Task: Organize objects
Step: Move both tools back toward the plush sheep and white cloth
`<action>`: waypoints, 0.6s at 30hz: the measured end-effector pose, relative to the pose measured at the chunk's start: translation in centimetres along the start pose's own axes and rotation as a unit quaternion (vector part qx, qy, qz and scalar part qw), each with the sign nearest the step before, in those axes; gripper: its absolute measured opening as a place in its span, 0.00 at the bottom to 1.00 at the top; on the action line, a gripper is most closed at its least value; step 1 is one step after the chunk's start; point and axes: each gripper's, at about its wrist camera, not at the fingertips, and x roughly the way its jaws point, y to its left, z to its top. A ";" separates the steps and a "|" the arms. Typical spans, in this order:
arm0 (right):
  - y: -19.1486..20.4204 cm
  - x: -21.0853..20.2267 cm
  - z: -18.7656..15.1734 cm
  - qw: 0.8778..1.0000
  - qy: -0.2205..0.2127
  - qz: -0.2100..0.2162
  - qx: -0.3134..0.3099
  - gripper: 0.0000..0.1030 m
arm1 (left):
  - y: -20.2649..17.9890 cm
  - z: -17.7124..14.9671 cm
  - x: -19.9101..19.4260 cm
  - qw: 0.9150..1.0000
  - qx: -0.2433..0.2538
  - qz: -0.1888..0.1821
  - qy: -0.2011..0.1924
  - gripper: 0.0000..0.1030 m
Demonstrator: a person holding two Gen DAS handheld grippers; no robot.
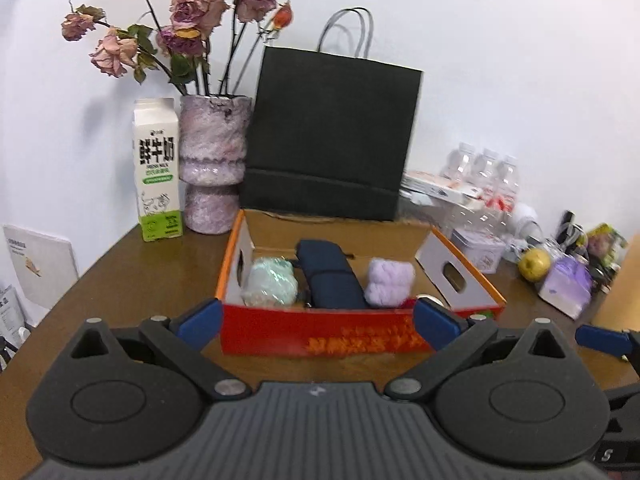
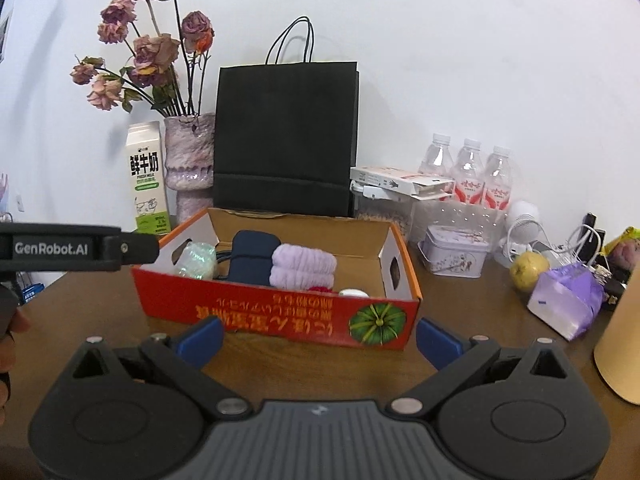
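left tool (image 1: 318, 322): spread wide, holding nothing
right tool (image 2: 320, 338): spread wide, holding nothing
red cardboard box (image 2: 280, 314): on brown wooden table (image 2: 480, 332), before both tools (lilac towel (image 2: 303, 267) inside)

red box (image 2: 280, 312), purple towels (image 2: 303, 266) inside, perhaps folded

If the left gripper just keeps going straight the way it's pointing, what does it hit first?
Most likely the red front wall of the open cardboard box, which sits directly ahead between the fingers of the open left gripper. Depth is hard to judge, but only bare table seems to lie before it.
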 end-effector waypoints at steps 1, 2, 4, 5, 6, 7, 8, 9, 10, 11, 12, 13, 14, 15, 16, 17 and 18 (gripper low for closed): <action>0.0 -0.5 -0.3 1.000 -0.002 0.000 0.001 1.00 | 0.0 -0.4 -0.4 1.000 0.000 -0.003 0.002 1.00; 0.1 -1.0 -0.7 1.000 -0.005 -0.001 0.001 1.00 | 0.0 -0.7 -0.7 1.000 0.000 -0.005 0.003 1.00; 0.1 -2.0 -1.4 1.000 -0.011 0.000 0.000 1.00 | -0.3 -1.4 -1.3 1.000 0.009 -0.011 0.003 1.00; 0.2 -2.5 -1.8 1.000 -0.013 0.000 -0.001 1.00 | -0.5 -1.7 -1.6 1.000 0.016 -0.012 0.002 1.00; 0.2 -2.9 -2.2 1.000 -0.015 0.000 -0.001 1.00 | -0.7 -2.0 -1.9 1.000 0.023 -0.013 0.001 1.00; 0.2 -3.3 -2.5 1.000 -0.016 0.000 -0.001 1.00 | -0.9 -2.3 -2.1 0.999 0.029 -0.013 0.001 1.00; 0.2 -3.7 -2.9 1.000 -0.017 0.000 -0.001 1.00 | -1.1 -2.7 -2.4 0.999 0.036 -0.014 0.001 1.00; 0.1 -4.1 -3.2 1.000 -0.018 0.000 0.000 1.00 | -1.2 -3.2 -2.7 0.999 0.041 -0.015 -0.001 1.00; 0.1 -4.4 -3.6 1.000 -0.018 0.000 0.002 1.00 | -1.2 -3.7 -3.0 0.999 0.042 -0.015 -0.002 1.00; 0.0 -4.7 -3.9 1.000 -0.018 -0.001 0.002 1.00 | -1.1 -4.1 -3.3 0.999 0.042 -0.017 -0.003 1.00; 0.0 -5.1 -4.4 1.000 -0.019 -0.002 0.001 1.00 | -1.1 -4.5 -3.6 0.999 0.044 -0.020 -0.002 1.00; 0.1 -5.4 -4.8 1.000 -0.019 -0.002 0.000 1.00 | -1.0 -4.8 -3.9 0.999 0.044 -0.022 0.000 1.00; 0.1 -5.7 -5.1 1.000 -0.020 -0.003 -0.001 1.00 | -0.9 -5.1 -4.2 0.999 0.044 -0.022 0.000 1.00; 0.1 -6.0 -5.5 1.000 -0.019 -0.004 0.000 1.00 | -0.8 -5.4 -4.5 0.999 0.043 -0.021 0.000 1.00; 0.0 -6.3 -5.8 1.000 -0.018 -0.004 0.000 1.00 | -0.7 -5.7 -4.7 0.999 0.042 -0.020 -0.001 1.00; -0.1 -6.6 -6.1 1.000 -0.018 -0.004 0.002 1.00 | -0.6 -6.1 -5.0 0.999 0.040 -0.021 -0.001 1.00; -0.1 -6.9 -6.5 1.000 -0.016 -0.004 0.003 1.00 | -0.5 -6.5 -5.2 0.999 0.037 -0.021 0.000 1.00</action>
